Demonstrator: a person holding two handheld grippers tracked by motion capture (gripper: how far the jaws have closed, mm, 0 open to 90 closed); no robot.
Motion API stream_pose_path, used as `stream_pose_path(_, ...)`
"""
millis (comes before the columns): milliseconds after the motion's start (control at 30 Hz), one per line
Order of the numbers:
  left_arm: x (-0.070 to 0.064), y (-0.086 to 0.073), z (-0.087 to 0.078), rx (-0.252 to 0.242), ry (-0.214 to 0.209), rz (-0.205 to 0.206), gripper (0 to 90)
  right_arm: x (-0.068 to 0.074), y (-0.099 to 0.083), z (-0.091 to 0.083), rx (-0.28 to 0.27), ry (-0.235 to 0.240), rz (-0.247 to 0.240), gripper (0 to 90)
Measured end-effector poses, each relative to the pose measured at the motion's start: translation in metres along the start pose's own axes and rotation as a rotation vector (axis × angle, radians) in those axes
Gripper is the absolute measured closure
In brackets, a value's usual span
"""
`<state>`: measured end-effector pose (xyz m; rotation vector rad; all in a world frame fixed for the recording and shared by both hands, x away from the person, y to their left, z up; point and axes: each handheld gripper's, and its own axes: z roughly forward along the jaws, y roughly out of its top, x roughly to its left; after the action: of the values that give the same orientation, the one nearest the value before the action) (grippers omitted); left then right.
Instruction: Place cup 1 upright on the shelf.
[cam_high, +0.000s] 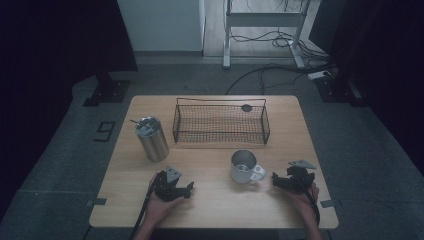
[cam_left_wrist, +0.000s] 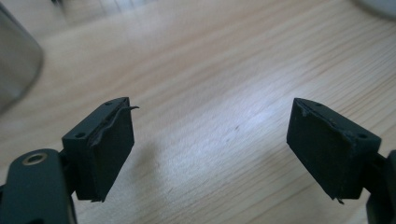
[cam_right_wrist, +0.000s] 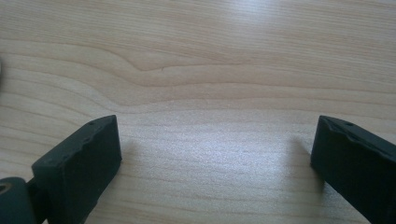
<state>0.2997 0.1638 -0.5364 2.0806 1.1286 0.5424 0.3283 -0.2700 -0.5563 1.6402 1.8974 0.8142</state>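
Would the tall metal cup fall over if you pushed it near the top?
Probably. The tumbler stands upright, taller than it is wide, so a high push could tip it. Its smooth, shiny steel side looks slippery for the jaws. On its side, being round, it would likely roll along the table.

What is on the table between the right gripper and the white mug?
Nothing: in the high view, bare wooden table separates the right gripper from the white mug, whose handle points toward that gripper.

black tools (cam_high: 190, 188), grey triangular plates, trailing cables
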Motion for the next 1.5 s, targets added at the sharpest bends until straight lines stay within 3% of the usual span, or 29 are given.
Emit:
stream_pose_path(300, 0.008, 0.006, -0.018, -0.062, -0.027, -0.038, 15.2, -0.001, 0.0, 0.0, 0.001, -0.004, 0.003, 1.4)
stream_pose_path(533, 0.02, 0.006, -0.029, -0.107, 0.007, -0.079, 15.3, -0.001, 0.0, 0.0, 0.0, -0.006, 0.005, 1.4)
stream_pose_path(967, 0.034, 0.007, -0.043, -0.135, 0.009, -0.128, 15.7, -0.001, 0.0, 0.0, 0.001, -0.008, 0.008, 1.4)
stream_pose_path(1300, 0.049, 0.006, -0.059, -0.167, 0.052, -0.147, 15.5, -0.002, 0.001, 0.001, 0.0, -0.013, 0.012, 1.4)
stream_pose_path(1333, 0.053, 0.005, -0.061, -0.174, 0.056, -0.164, 15.0, -0.002, 0.001, 0.001, 0.0, -0.013, 0.012, 1.4)
stream_pose_path(1500, 0.061, 0.004, -0.068, -0.183, 0.052, -0.185, 14.5, -0.002, 0.001, 0.001, 0.0, -0.013, 0.012, 1.4)
